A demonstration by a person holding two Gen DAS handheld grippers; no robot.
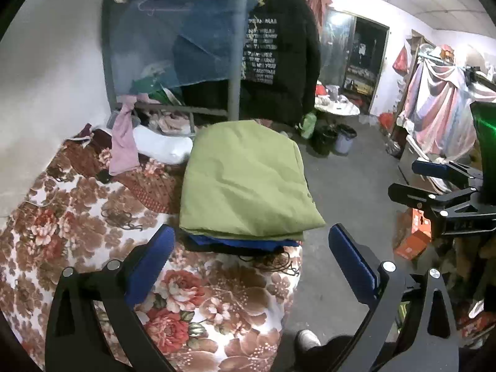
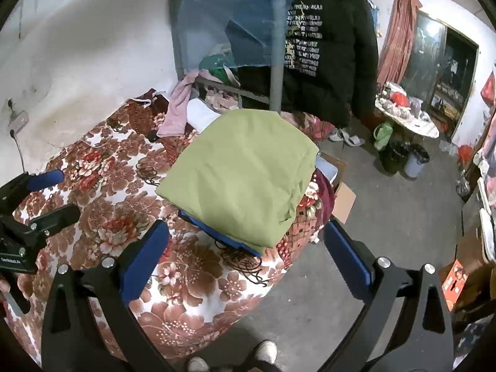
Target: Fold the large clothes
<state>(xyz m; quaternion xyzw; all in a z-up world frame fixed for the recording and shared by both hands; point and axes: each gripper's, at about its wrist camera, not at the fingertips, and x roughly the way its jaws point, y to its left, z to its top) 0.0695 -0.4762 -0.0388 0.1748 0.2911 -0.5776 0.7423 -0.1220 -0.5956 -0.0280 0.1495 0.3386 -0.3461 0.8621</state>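
A folded green garment [image 1: 248, 179] lies on top of a folded blue garment [image 1: 245, 243] on the floral bedspread [image 1: 77, 217], near the bed's corner. It also shows in the right wrist view [image 2: 241, 173], with the blue garment [image 2: 217, 232] under it. My left gripper [image 1: 251, 248] is open and empty, held above the bed just in front of the pile. My right gripper [image 2: 246, 241] is open and empty, also in front of the pile. Each gripper shows in the other's view: the right one [image 1: 434, 183] at the right edge, the left one [image 2: 46, 195] at the left edge.
A bunk bed frame [image 1: 234, 62] with blue netting and a hung black jacket [image 1: 279, 46] stands behind the pile. A pink cloth [image 1: 124, 142] and a white pillow [image 1: 161, 145] lie at the bed's back. Bins [image 1: 344, 139], an orange box [image 1: 415, 235] and the person's shoes [image 2: 266, 352] are on the concrete floor.
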